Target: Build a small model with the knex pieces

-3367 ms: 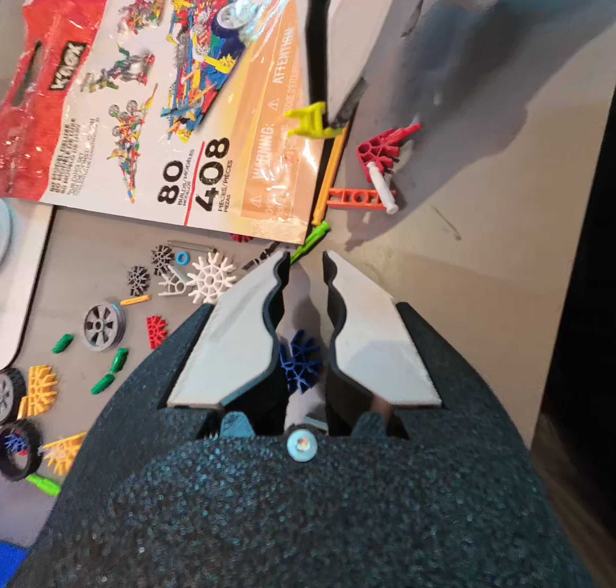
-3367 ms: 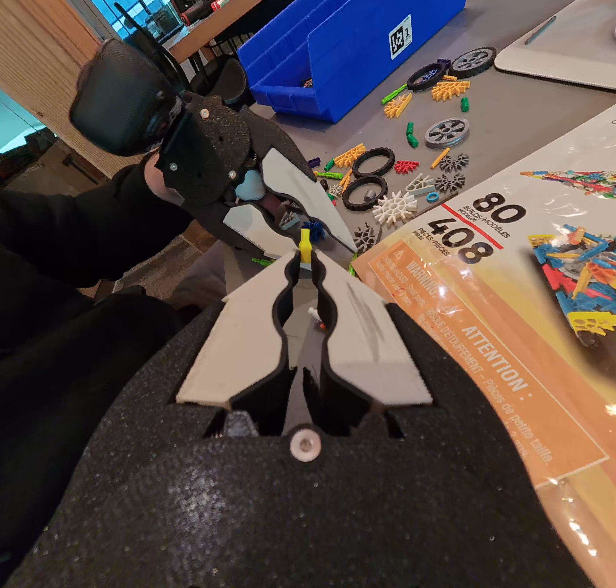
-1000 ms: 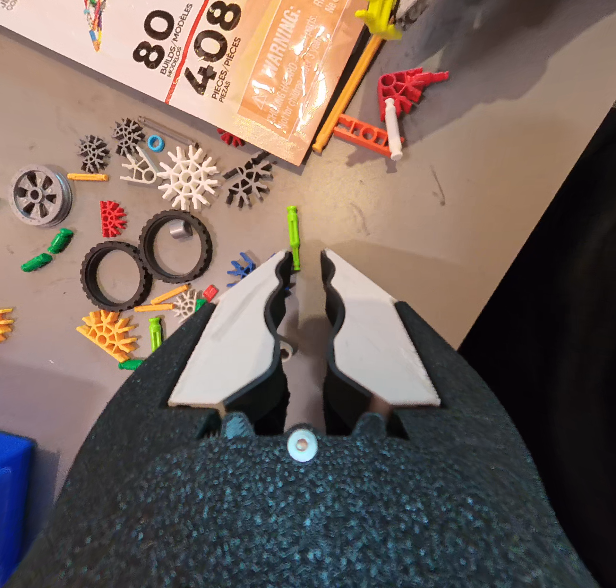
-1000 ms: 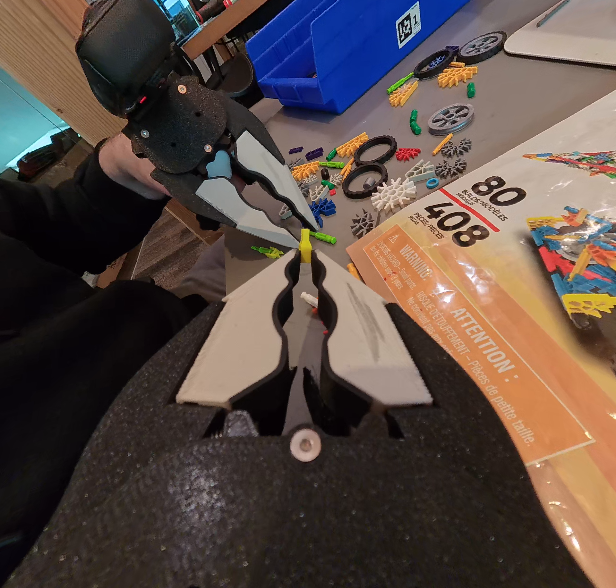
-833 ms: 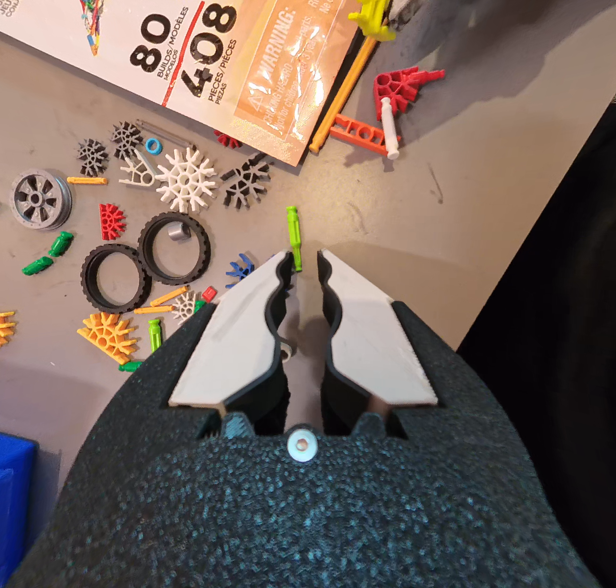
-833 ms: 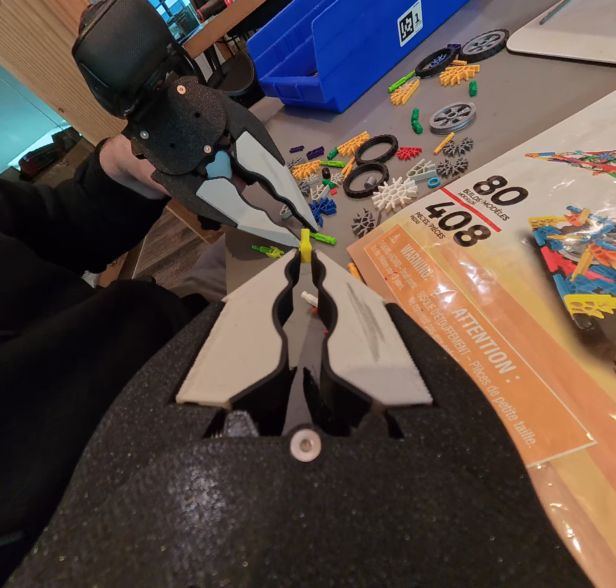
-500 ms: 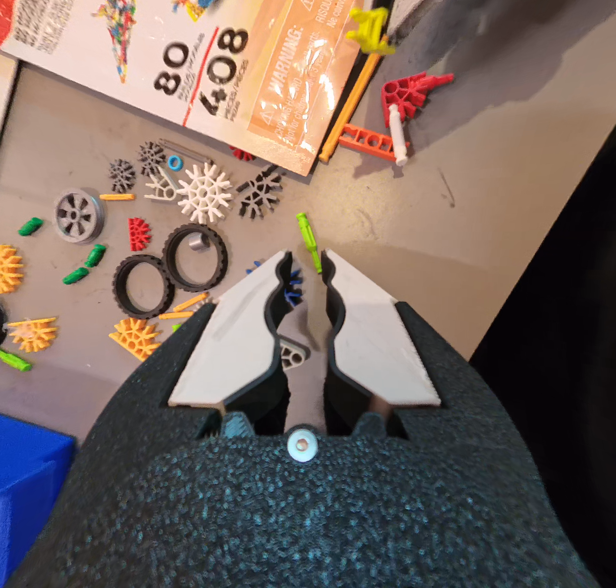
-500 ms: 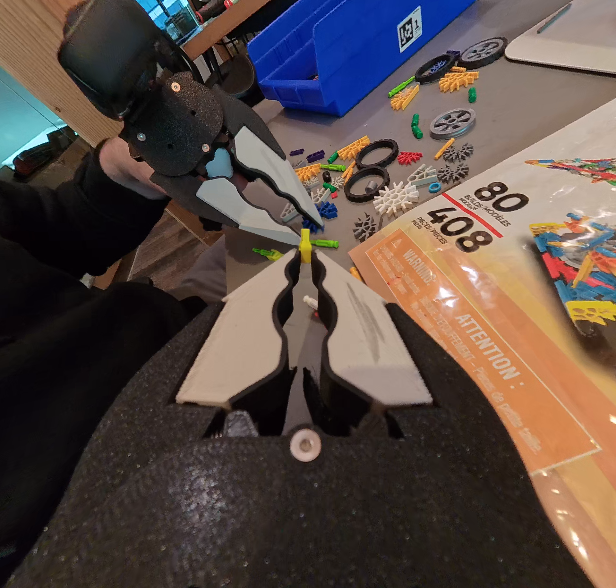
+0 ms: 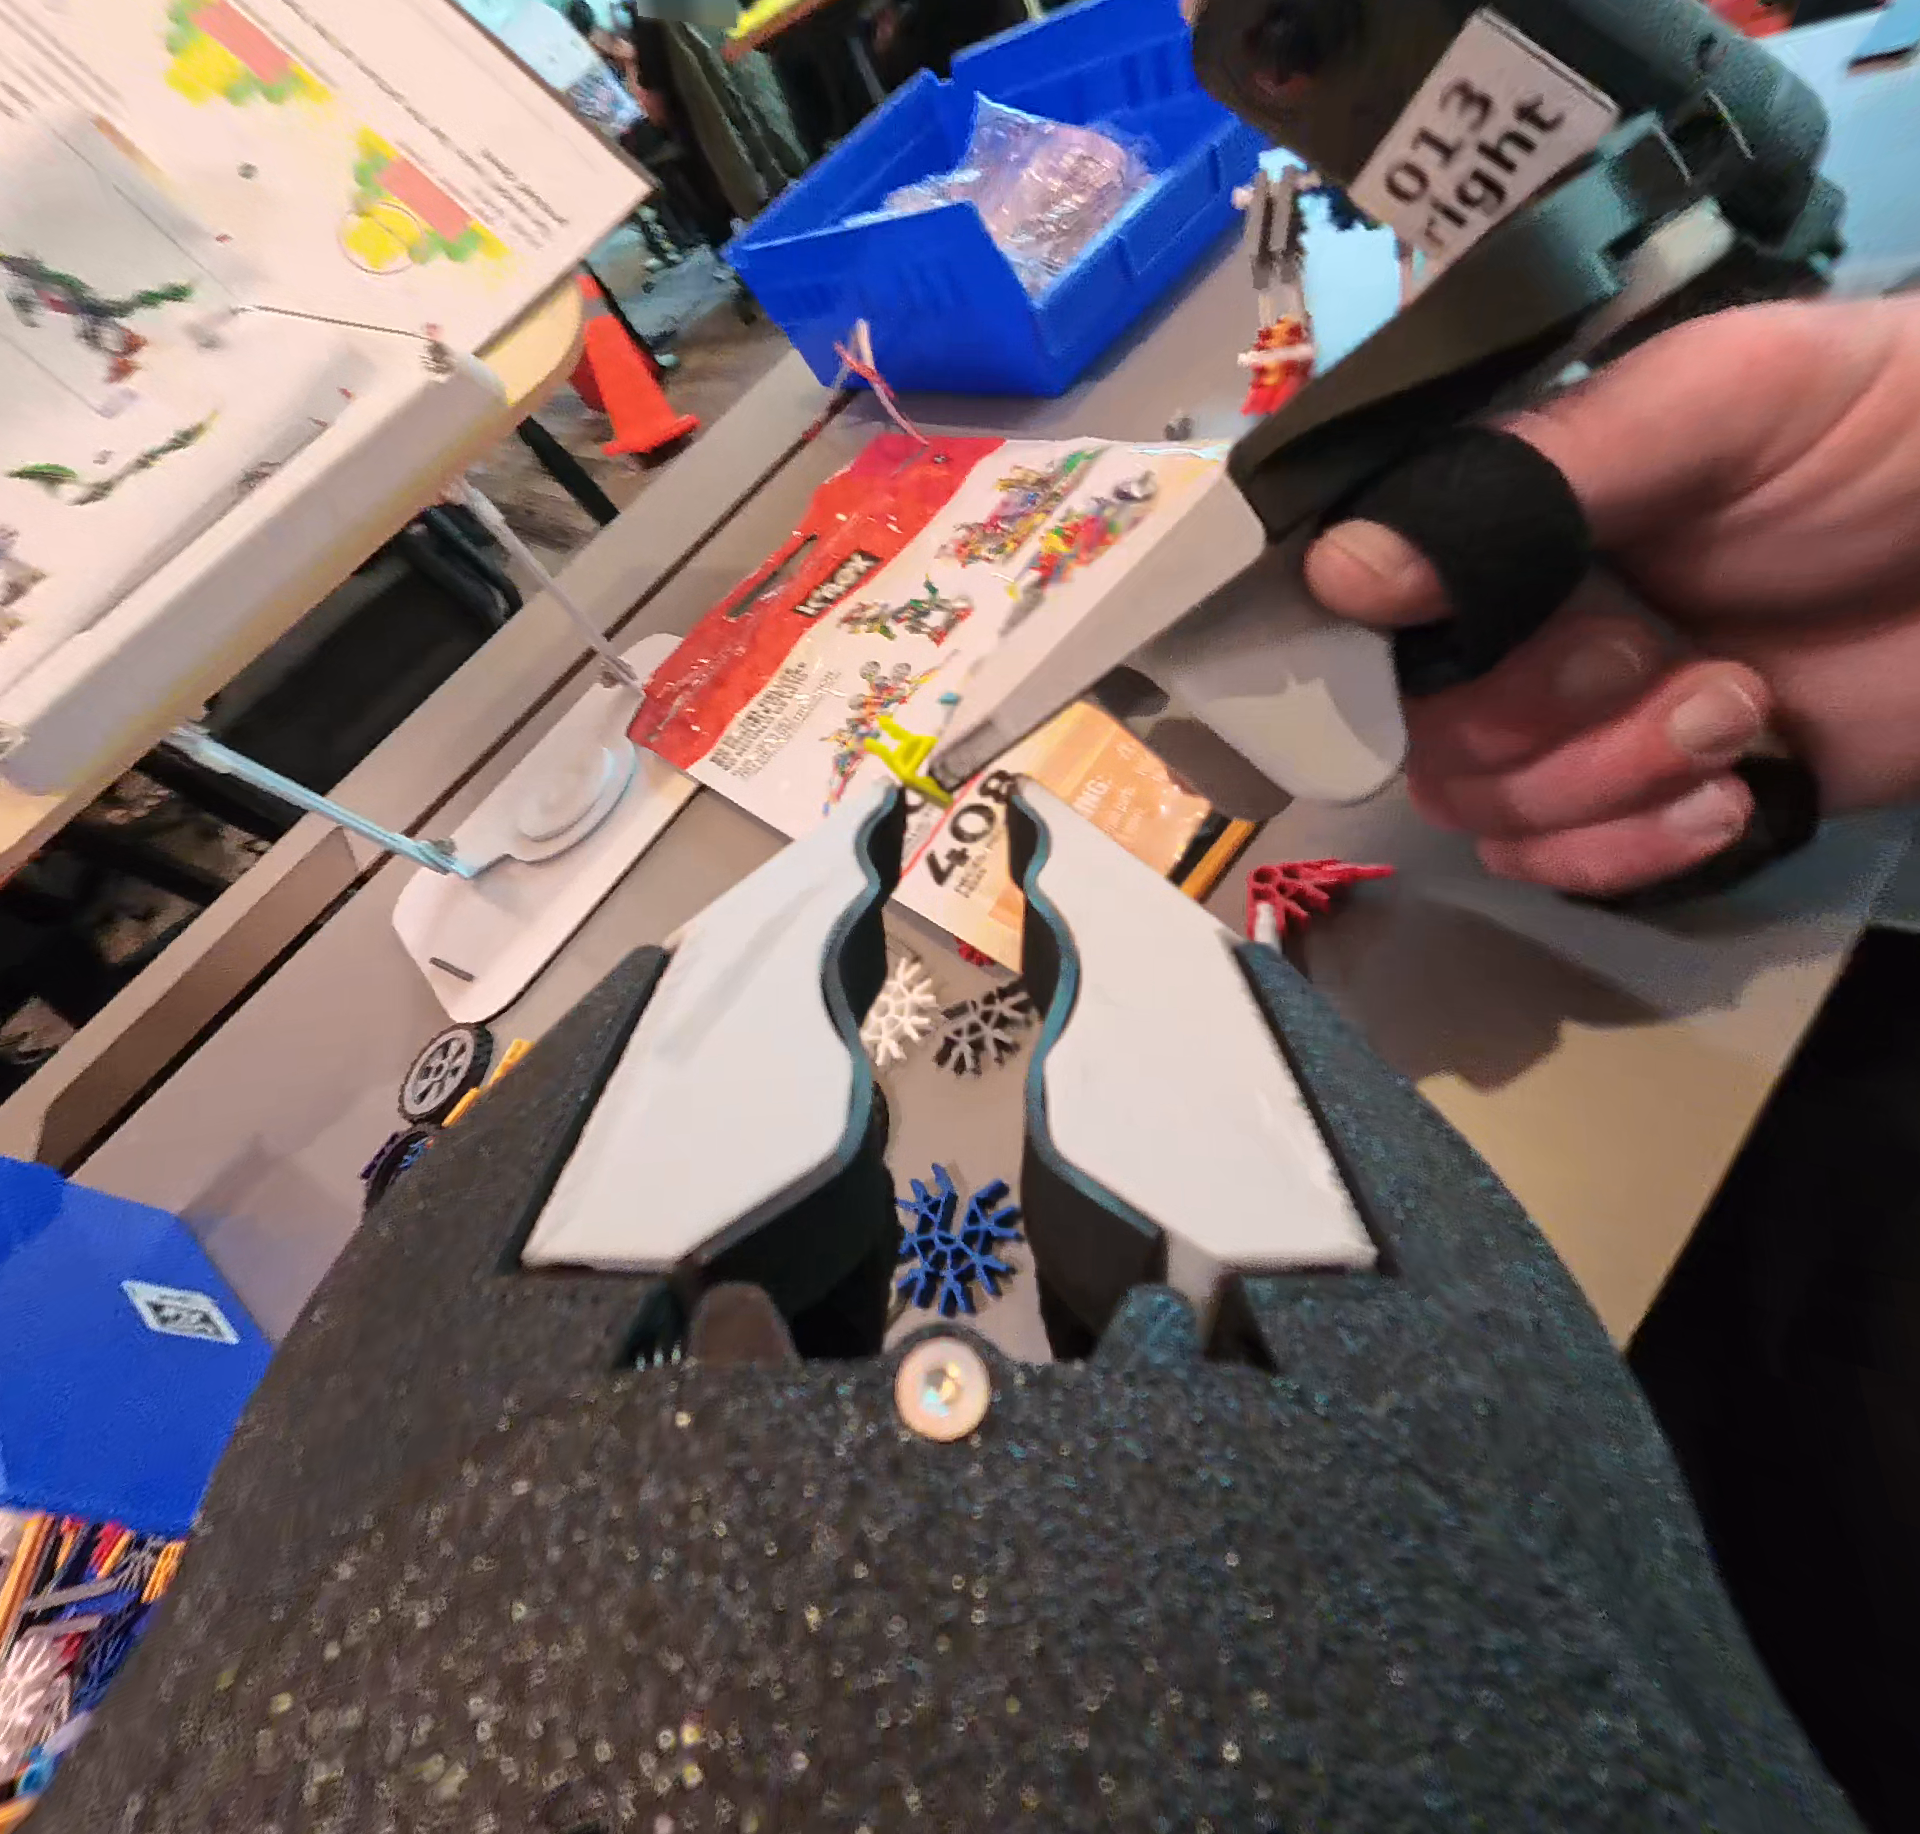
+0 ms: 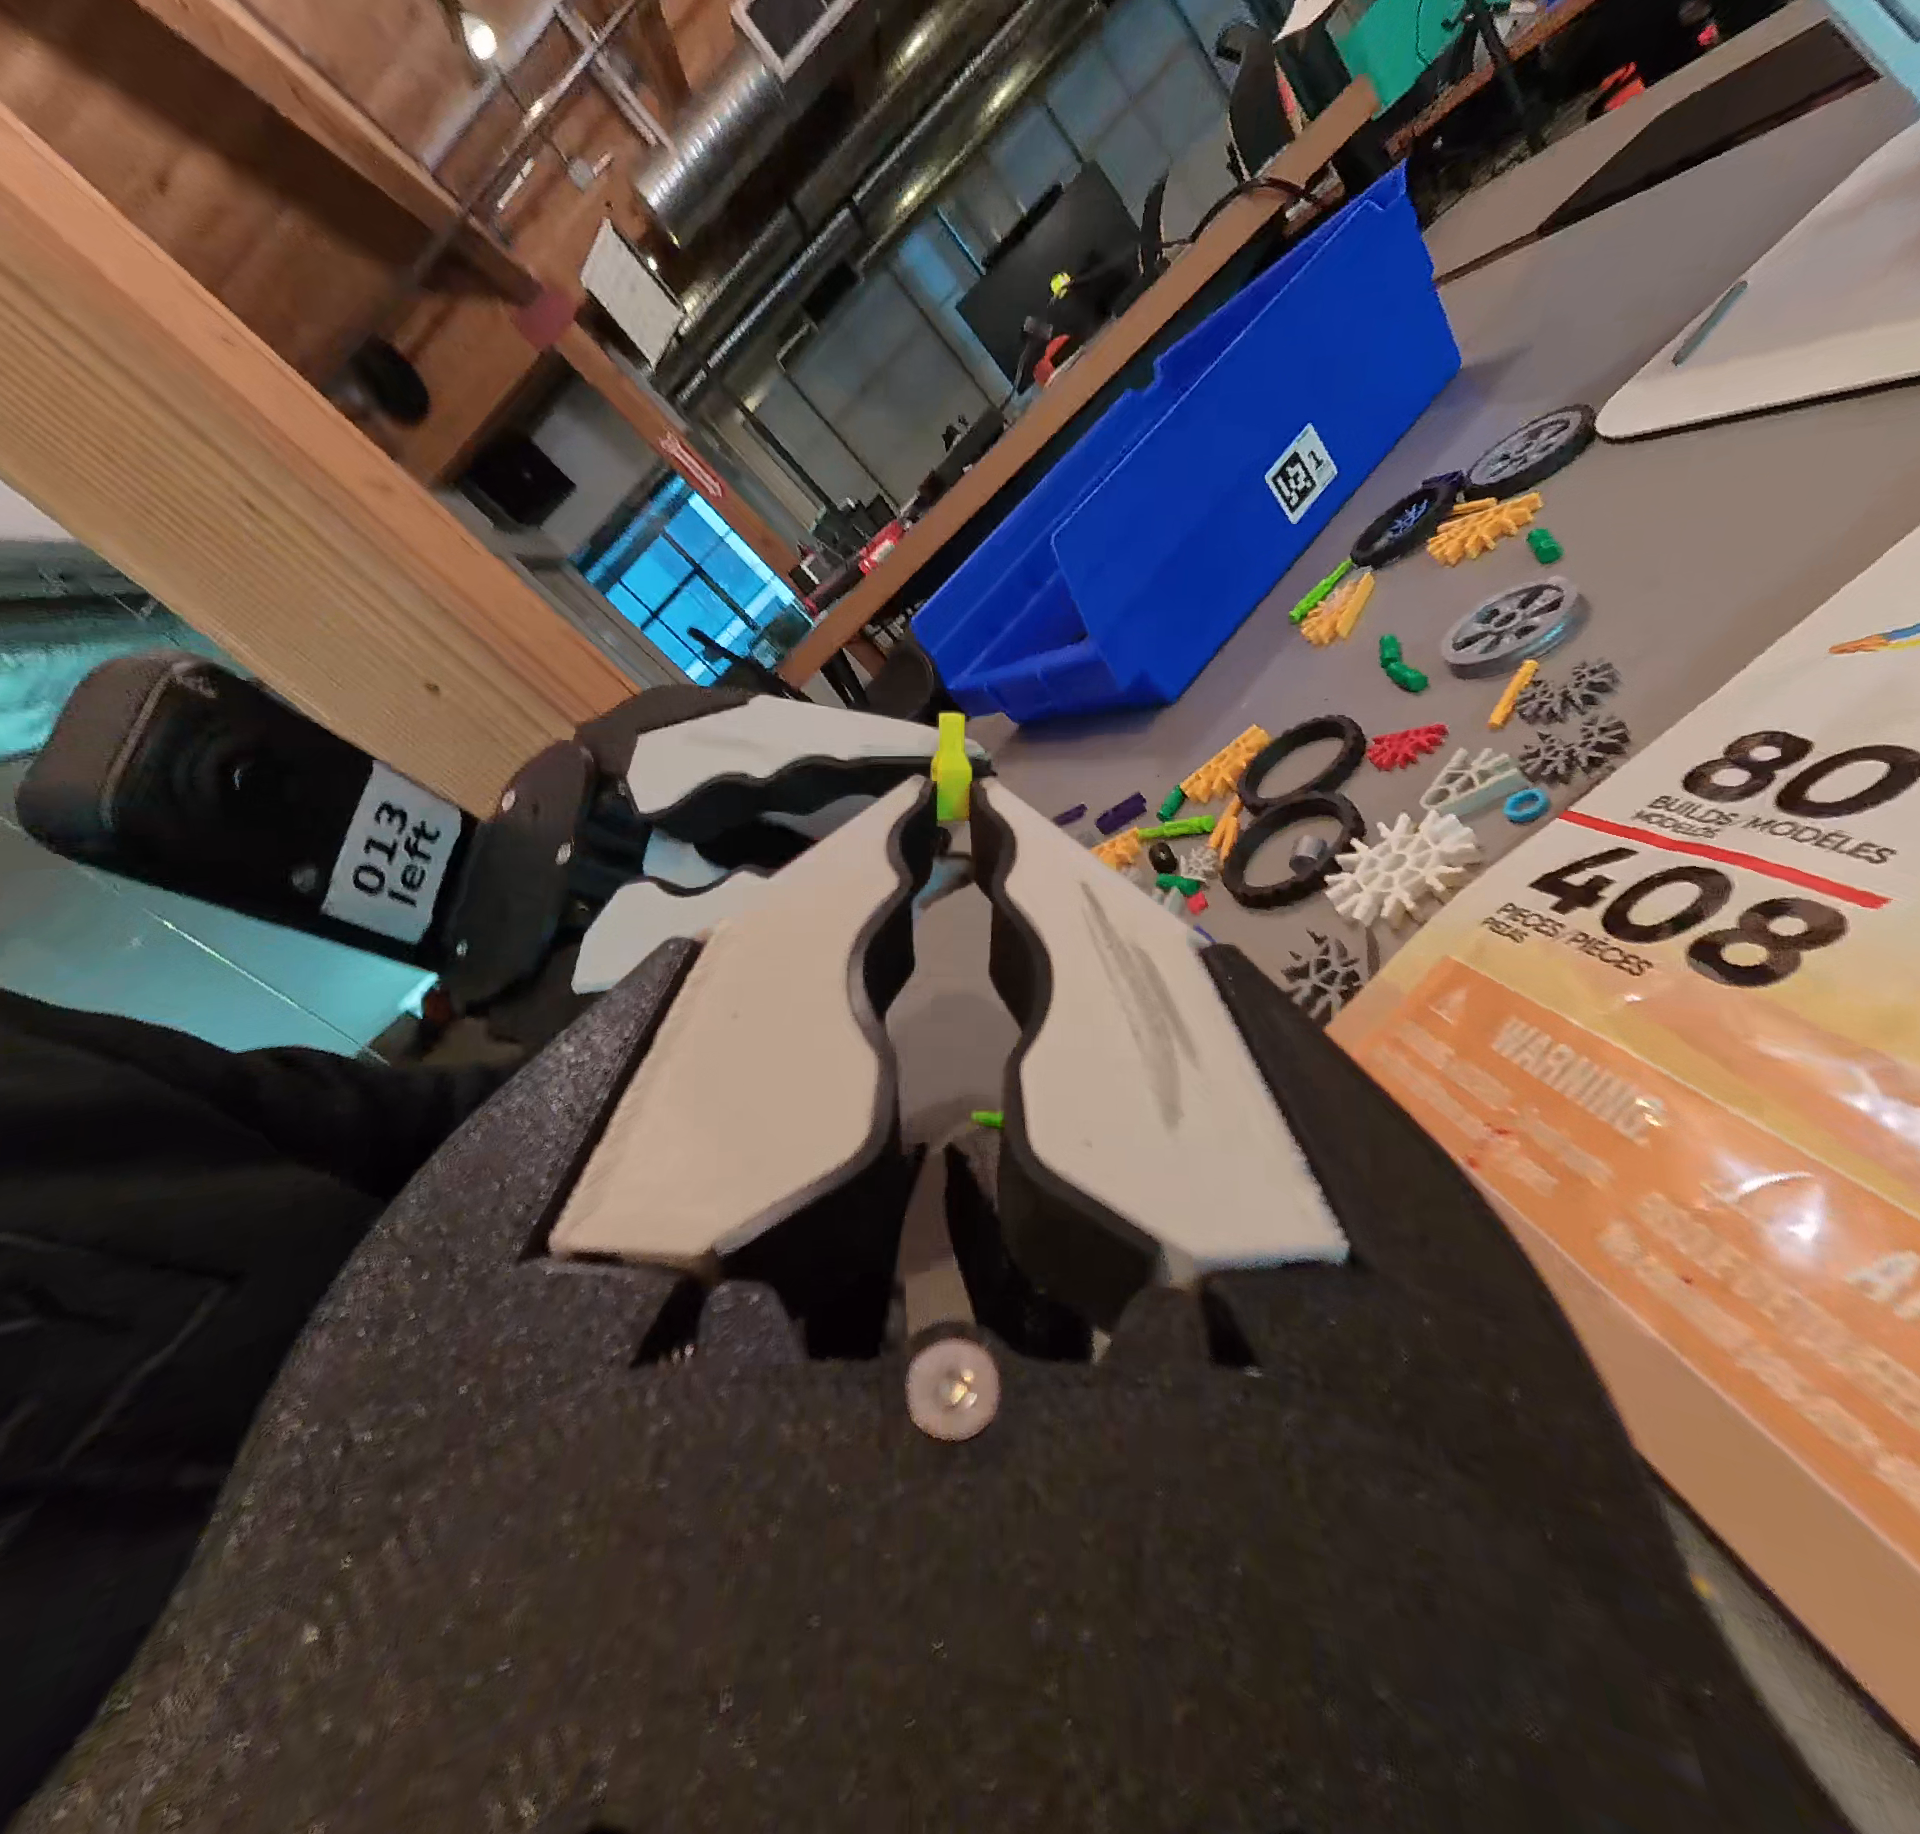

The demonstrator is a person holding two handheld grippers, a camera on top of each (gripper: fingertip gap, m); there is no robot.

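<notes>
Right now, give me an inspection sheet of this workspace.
Surface: grey table, printed plastic bag lying flat on it.
Held thing: yellow connector, pinched at the tips of the right gripper.
Clutter: white snowflake connector, grey wheel, blue snowflake connector and red connector, loose on the table.
Grippers: right gripper shut on the yellow connector; left gripper open, empty, tips close to that connector.
Cables: nothing seen.
Surroundings: blue bin on the table, open instruction booklet on a stand, orange cone on the floor.

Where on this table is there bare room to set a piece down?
Bare grey table lies along the near edge, right of the red connector. Another strip sits between the white stand base and the wheel. Crowded between the blue bin and the printed bag.
</notes>
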